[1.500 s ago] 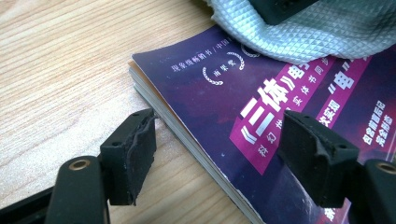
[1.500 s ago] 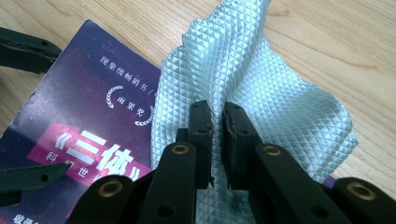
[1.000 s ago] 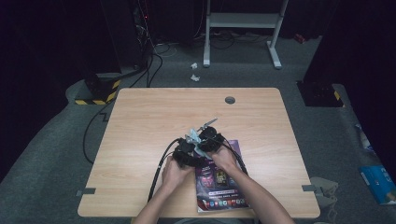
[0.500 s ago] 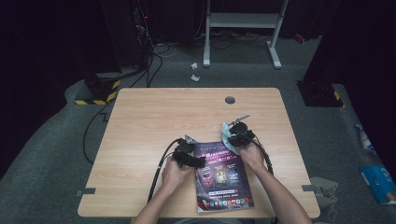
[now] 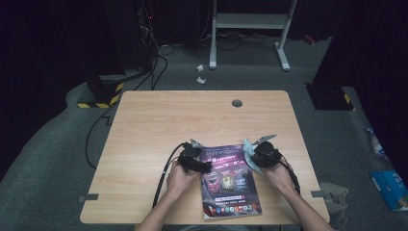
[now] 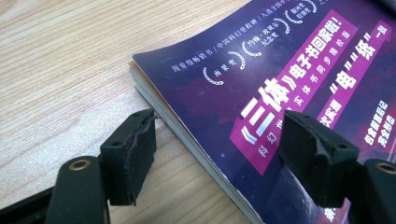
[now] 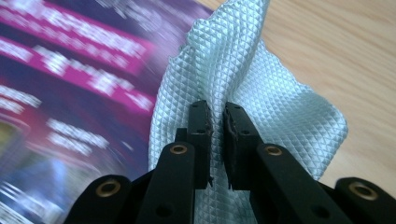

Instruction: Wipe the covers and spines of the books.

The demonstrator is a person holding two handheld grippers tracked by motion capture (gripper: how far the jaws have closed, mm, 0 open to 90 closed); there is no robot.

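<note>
Right gripper view, pale blue quilted cloth (image 7: 261,93) bunched, jaws clamped on it, left jaws apart astride purple book (image 6: 280,70).

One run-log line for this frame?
left gripper: open, astride magazine corner | right gripper: shut on cloth, at magazine's right edge | table: wood

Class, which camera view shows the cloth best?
The right gripper view: the cloth is close, its diamond weave sharp, pinched in the right gripper. The high view shows it small beside the book.
</note>
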